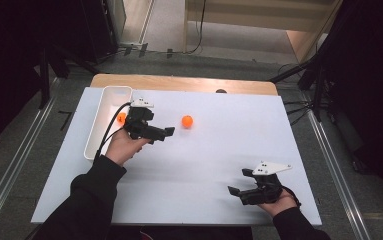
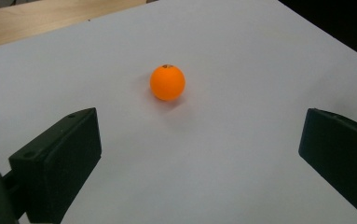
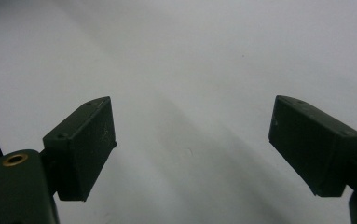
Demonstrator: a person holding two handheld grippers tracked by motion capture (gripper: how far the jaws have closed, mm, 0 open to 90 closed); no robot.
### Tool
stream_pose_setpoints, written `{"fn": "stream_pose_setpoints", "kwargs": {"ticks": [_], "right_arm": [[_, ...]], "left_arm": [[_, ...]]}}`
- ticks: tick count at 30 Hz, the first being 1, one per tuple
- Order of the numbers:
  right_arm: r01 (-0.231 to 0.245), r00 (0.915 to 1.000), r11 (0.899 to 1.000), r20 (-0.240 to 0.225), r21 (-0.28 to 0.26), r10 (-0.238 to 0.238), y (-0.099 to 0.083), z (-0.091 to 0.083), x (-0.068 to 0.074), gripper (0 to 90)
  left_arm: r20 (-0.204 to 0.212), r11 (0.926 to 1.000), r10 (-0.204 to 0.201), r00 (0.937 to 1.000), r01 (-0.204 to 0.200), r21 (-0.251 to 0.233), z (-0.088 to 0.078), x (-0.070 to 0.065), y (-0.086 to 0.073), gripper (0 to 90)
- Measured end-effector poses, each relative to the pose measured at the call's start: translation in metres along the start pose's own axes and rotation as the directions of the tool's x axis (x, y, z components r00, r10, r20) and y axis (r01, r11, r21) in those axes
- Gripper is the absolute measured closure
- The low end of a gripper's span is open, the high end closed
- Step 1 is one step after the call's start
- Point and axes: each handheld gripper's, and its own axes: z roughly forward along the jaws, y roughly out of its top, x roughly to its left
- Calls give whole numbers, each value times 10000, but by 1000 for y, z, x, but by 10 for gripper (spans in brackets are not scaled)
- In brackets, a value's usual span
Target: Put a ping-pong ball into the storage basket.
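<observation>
Left tongs [image 1: 166, 134]: jaws spread wide, nothing between the pads. No contact with anything on the white counter [image 1: 219, 165]. In the left gripper view the orange ball [image 2: 167, 82] sits ahead of the jaws at 12 o'clock, centred on the gap but apart from both pads, resting on bare counter. Path from tongs to ball is unobstructed.

High view: same ball [image 1: 187, 121] lies just past the left tongs' tips, toward 1 o'clock from them. Left hand [image 1: 124, 146] grips the tool from 7 o'clock; black cable loops back over the wrist.

At 9 o'clock of the left tongs, a long white tray [image 1: 110, 97] runs along the counter's left edge. A second orange ball [image 1: 121, 118] shows in it, partly hidden behind the gripper body.

Right tongs [image 1: 235, 191]: jaws also apart, holding nothing, pointing toward 9 o'clock, low at the counter's near right corner. Right gripper view shows bare white surface between the pads. Well apart from the ball and tray.

Wooden strip [image 1: 184, 82] of the table edge shows at 12 o'clock beyond the white surface.
</observation>
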Motion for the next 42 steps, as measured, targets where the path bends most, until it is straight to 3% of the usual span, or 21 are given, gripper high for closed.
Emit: {"fn": "stream_pose_setpoints", "kwargs": {"ticks": [2, 9, 12, 18, 28, 32, 42], "right_arm": [[9, 10000, 10000, 1, -8, -9, 0, 0, 0, 131], [-11, 10000, 10000, -21, -27, 11, 0, 0, 0, 131], [-9, 10000, 10000, -18, -21, 9, 0, 0, 0, 131], [-98, 10000, 10000, 4, 7, 98, 0, -1, -1, 131], [-47, 10000, 10000, -44, -31, 47, 0, -1, -1, 131], [-117, 9999, 9999, -17, -71, 117, 1, -1, -1, 131], [-72, 10000, 10000, -25, -68, 72, 1, 0, -1, 132]], "left_arm": [[-229, 9997, 216, 9995, -213, 156, 3, -3, 0, 0], [-303, 9999, 157, 9994, -158, -60, 13, -4, 5, 0], [-451, 9995, 326, 9985, -325, 31, 19, -6, 7, 0], [-287, 9991, 417, 9987, -415, 77, 28, -7, 11, 0], [-365, 9984, 552, 9978, -547, 127, 43, -10, 23, 0], [-264, 9988, 493, 9984, -494, -42, 46, -9, 24, 0], [-406, 9980, 623, 9972, -620, 106, 54, -7, 28, 0]]}}
